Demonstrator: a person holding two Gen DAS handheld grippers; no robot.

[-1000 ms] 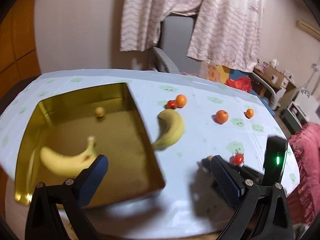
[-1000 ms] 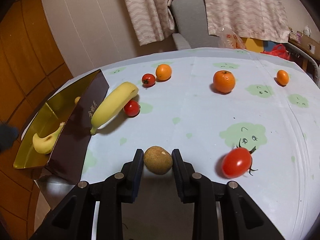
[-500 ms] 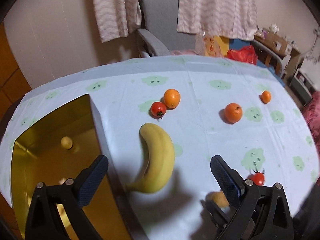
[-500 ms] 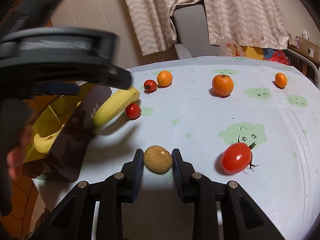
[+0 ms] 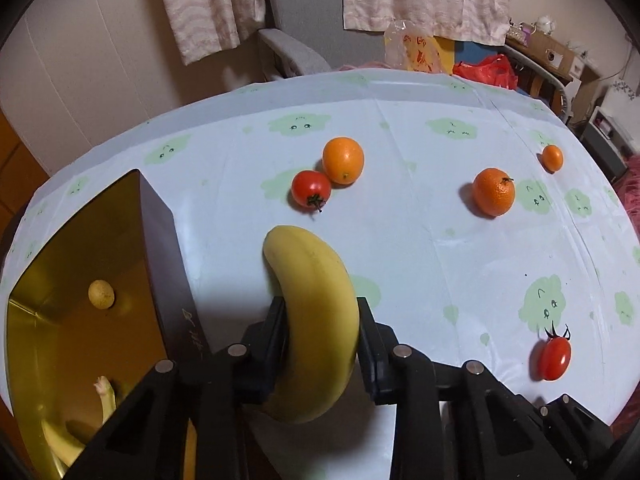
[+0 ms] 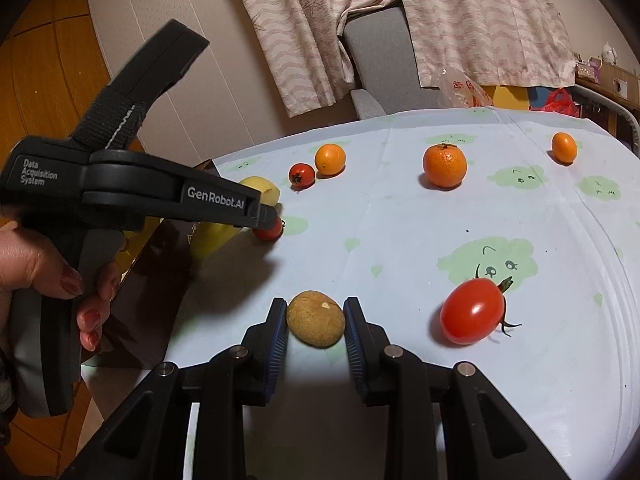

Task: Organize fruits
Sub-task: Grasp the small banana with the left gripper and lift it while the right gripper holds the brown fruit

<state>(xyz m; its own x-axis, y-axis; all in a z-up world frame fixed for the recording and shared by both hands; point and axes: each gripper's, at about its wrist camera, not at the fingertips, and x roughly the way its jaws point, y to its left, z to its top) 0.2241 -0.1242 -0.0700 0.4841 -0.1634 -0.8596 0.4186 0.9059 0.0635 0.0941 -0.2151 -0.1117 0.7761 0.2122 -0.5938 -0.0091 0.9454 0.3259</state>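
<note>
The left claw (image 5: 322,330), wide open a second ago beside the gold box (image 5: 80,264), has now clamped on the banana (image 5: 316,312) lying on the bench (image 5: 440,264). The right claw (image 6: 315,322) still pinches the small brown fruit (image 6: 316,323), unmoved.

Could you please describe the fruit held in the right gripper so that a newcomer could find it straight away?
Start at the gold box at the table's left edge, then come along the near edge of the pale cloud-print tablecloth. There the right gripper is closed on a small round brown fruit, left of an oval red tomato. It is the only dull tan, rough-skinned piece; its neighbours are red, orange or yellow.
</note>
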